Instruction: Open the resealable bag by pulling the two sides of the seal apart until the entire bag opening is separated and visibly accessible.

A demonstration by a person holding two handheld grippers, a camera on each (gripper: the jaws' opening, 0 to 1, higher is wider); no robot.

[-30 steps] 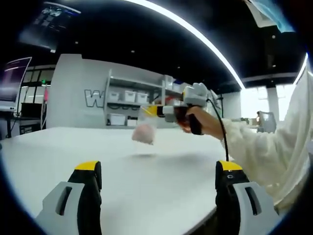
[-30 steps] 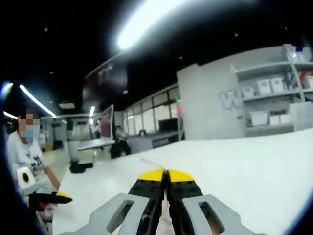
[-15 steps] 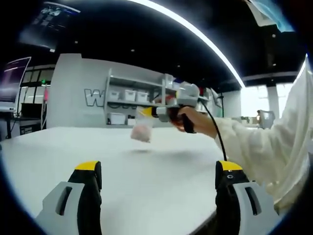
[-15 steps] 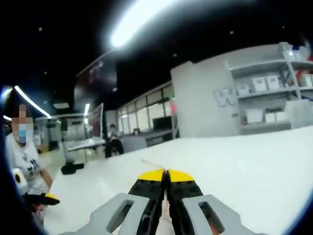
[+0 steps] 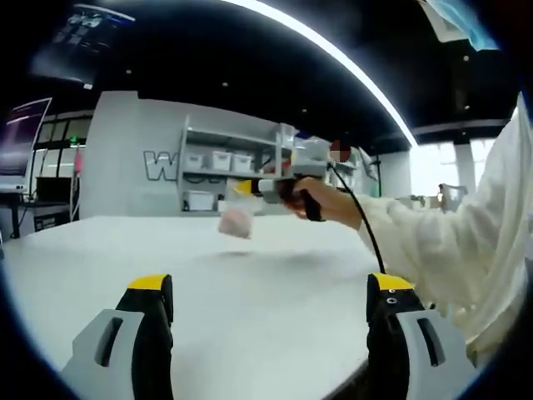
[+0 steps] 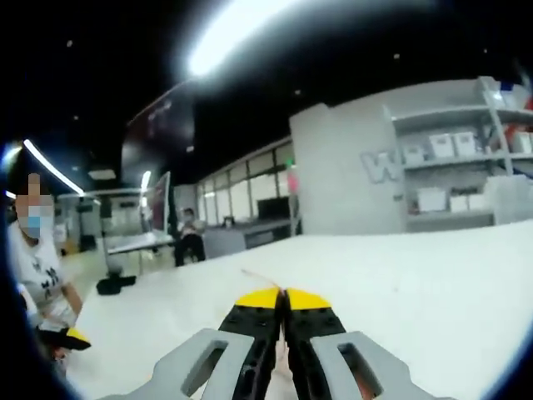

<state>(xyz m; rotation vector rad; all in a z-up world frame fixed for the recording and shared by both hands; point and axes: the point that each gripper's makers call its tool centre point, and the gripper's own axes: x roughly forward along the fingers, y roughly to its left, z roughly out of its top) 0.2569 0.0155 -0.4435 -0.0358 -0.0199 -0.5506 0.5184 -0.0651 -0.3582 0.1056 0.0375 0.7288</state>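
Observation:
A clear resealable bag (image 5: 236, 220) with pink contents hangs in the air above the white table (image 5: 250, 283). My right gripper (image 5: 248, 188) is shut on its top edge, held by a hand with a white sleeve. In the right gripper view the right gripper (image 6: 281, 298) has its yellow-tipped jaws pressed together, with a thin strip of the bag (image 6: 260, 277) sticking out past them. My left gripper (image 5: 271, 287) stands open near the table's front, well short of the bag, with nothing between its jaws. The left gripper (image 6: 62, 338) also shows at the far left.
A shelf rack with white boxes (image 5: 218, 163) stands against the grey wall behind the table. The table's front edge (image 5: 350, 375) runs close by at the lower right. A person (image 6: 190, 243) sits far off beside other desks.
The right gripper with the bag has drifted a little farther away and to the left in the left gripper view. The left gripper's jaws stay open as before.

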